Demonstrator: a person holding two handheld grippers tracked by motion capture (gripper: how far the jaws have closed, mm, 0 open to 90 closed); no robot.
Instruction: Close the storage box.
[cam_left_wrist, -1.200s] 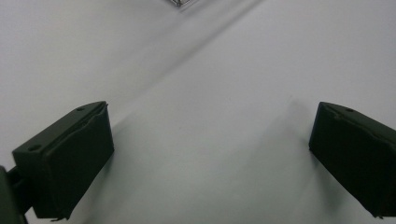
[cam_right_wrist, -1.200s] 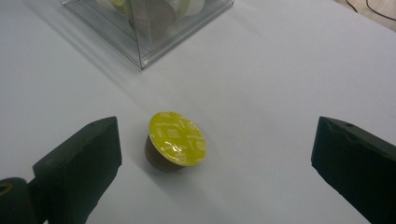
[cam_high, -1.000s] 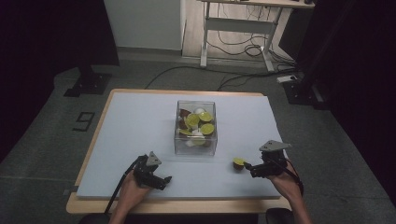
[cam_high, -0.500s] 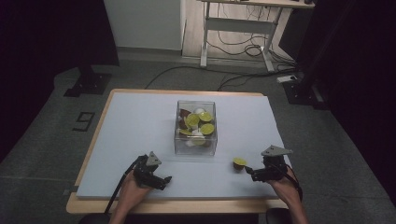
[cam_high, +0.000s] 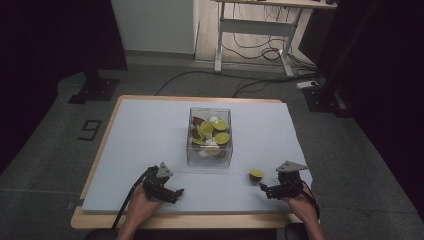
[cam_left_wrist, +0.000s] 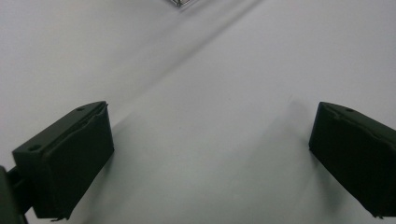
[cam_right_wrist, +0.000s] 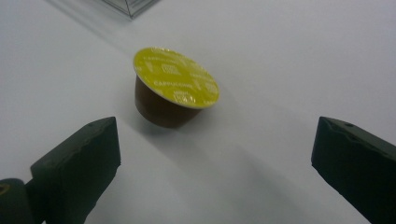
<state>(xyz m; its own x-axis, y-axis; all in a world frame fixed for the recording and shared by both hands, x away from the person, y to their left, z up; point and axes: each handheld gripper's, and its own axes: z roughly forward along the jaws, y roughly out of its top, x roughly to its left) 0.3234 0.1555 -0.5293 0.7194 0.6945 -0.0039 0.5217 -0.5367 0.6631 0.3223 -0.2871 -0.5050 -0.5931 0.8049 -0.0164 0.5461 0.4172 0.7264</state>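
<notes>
Closing in on the last loose coffee capsule (cam_right_wrist: 175, 88): it sits upright on the table mat (cam_high: 150, 130), foil lid up, just ahead of our right gripper (cam_high: 263, 188), whose jaws stand wide apart with nothing between them. The clear box (cam_high: 210, 136) mid-table already holds a heap of capsules, so we judge the job nearly done, with this one left to grab and drop in. Our left gripper (cam_high: 177, 192) rests low at the near edge, jaws also spread and empty, over bare mat, well apart from the capsule.
</notes>
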